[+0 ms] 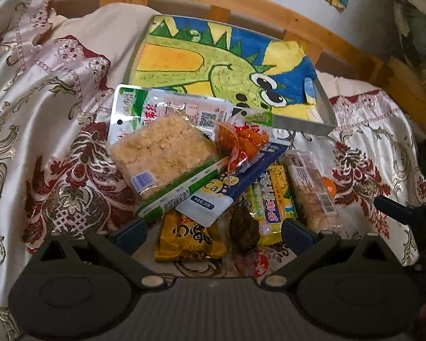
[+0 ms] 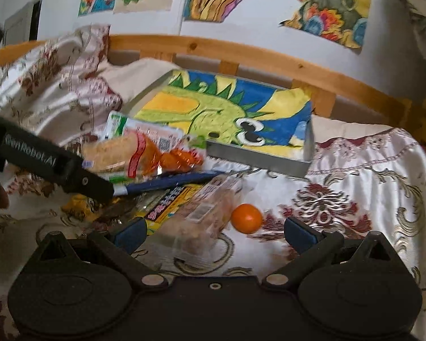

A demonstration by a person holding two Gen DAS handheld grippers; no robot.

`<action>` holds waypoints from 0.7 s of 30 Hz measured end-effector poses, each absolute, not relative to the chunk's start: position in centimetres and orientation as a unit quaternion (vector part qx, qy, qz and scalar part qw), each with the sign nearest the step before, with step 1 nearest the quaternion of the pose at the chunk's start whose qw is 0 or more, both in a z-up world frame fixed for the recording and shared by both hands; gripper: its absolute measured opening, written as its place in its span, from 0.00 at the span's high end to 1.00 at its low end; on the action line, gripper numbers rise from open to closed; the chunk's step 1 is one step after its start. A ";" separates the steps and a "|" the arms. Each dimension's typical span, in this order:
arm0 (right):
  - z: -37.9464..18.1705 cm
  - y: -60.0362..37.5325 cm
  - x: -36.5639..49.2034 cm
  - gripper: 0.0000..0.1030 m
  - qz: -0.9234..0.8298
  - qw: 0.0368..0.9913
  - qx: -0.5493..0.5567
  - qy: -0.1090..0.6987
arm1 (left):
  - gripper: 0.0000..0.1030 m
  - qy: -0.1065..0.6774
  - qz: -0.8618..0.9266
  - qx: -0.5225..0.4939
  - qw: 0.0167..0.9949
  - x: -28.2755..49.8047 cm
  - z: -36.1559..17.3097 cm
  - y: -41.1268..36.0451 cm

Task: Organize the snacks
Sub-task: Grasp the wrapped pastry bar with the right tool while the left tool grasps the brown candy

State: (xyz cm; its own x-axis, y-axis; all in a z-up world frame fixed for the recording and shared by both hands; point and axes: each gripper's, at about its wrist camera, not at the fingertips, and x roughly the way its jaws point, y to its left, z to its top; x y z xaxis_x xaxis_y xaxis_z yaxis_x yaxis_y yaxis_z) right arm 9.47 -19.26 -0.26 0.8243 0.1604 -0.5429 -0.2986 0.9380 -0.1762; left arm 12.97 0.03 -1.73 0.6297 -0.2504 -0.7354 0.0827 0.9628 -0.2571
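I saw a green dinosaur on the blue-yellow tray (image 1: 325, 105), an orange fruit (image 2: 246, 217), and a cream cloth (image 1: 42, 130) with maroon flowers.

embroidered bedspread (image 1: 56, 130), snack pile (image 1: 207, 176), orange (image 2: 246, 218), dinosaur-lined tray (image 1: 323, 113)

Both wrist views look closely down on the snack pile (image 1: 213, 170) and tray (image 2: 304, 159).
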 end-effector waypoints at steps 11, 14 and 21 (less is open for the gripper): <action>-1.5 -17.9 10.0 0.31 0.146 0.936 -0.158 0.279 | 0.08 0.423 -0.121 -0.094 0.893 12.6 -1.5 -1.0; -1.0 -18.3 9.6 0.50 0.157 0.929 -0.164 0.291 | 0.13 0.426 -0.135 -0.092 0.890 12.4 -1.5 -1.3; 1.0 -20.8 8.6 0.50 0.177 0.916 -0.177 0.314 | 0.22 0.459 -0.139 -0.058 0.875 13.3 -2.5 -3.1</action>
